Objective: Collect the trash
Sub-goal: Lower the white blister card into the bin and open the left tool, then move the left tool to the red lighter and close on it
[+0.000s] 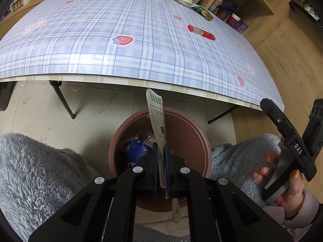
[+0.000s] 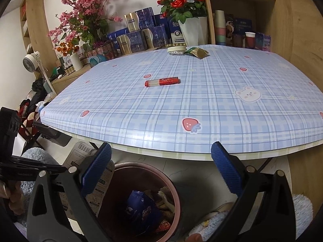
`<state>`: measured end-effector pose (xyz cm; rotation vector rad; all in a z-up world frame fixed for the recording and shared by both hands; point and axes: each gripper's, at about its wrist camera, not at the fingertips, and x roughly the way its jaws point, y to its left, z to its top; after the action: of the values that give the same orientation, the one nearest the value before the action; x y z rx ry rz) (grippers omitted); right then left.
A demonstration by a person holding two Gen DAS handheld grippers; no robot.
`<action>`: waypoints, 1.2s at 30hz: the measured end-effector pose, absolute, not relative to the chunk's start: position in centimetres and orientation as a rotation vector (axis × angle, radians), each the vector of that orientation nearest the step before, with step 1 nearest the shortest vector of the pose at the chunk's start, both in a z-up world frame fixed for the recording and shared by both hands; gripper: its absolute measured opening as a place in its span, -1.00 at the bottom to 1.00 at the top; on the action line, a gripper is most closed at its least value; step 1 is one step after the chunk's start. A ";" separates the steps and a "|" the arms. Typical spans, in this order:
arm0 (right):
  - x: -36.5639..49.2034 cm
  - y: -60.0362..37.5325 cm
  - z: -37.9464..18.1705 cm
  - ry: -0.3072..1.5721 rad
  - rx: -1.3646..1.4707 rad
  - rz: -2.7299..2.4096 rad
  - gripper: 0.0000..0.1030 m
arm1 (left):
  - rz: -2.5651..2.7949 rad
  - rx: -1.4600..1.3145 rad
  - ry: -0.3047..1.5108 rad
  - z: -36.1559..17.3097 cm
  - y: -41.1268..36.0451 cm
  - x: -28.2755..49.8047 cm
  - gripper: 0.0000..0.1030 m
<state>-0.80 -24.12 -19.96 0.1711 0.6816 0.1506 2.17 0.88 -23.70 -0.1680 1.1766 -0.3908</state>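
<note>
Below the near edge of the table (image 1: 141,56), the left gripper (image 1: 160,153) was clenched on a flat, pale package (image 1: 156,117) printed with a barcode, holding it upright over the mouth of a round brown trash bin (image 1: 189,133) that stood on the pale floor. The package rose from between the blue pads (image 1: 167,161) toward the table's edge, and its lower end hung out beneath the jaws. Inside the bin lay a blue wrapper (image 1: 137,147) among other scraps. From the right wrist view the same package (image 2: 80,157) showed at the left of the bin (image 2: 141,169), partly hidden behind one of the right gripper's fingers (image 2: 97,167). The right gripper (image 2: 161,157) was released, its jaws spread wide and grasping nothing, hovering above the bin near the table edge. On the blue checked tablecloth (image 2: 201,100), a red tube (image 2: 162,81) lay on its side near the middle, well apart from a green and gold wrapper (image 2: 196,52) and a small jar with a pale lid (image 2: 176,49) that sat close together at the far edge. Behind the table stood boxes, flowers and a white pot of roses (image 2: 190,32). Fluffy blue sleeves (image 1: 30,171) showed at both sides of the left wrist view.
</note>
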 end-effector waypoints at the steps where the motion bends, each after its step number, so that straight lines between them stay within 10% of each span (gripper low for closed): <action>1: -0.8 -24.2 -20.0 0.683 0.172 0.150 0.89 | -0.389 -0.162 1.176 -23.8 0.8 2.2 -0.86; 6: -0.6 -24.3 -20.2 0.694 0.182 0.145 0.89 | -0.376 -0.173 1.154 -23.5 1.0 2.4 -0.14; 16: -0.6 -24.3 -20.3 0.704 0.183 0.142 0.89 | -0.277 -0.291 1.099 -22.6 3.9 2.6 0.70; 36: 1.6 -27.4 -18.8 0.692 0.247 0.116 0.89 | -0.358 -0.096 0.856 -16.8 0.3 6.3 0.82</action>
<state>1.63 -27.37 -18.78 0.2468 0.6924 0.1162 6.26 0.32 -16.82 -0.0959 0.8564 -0.3577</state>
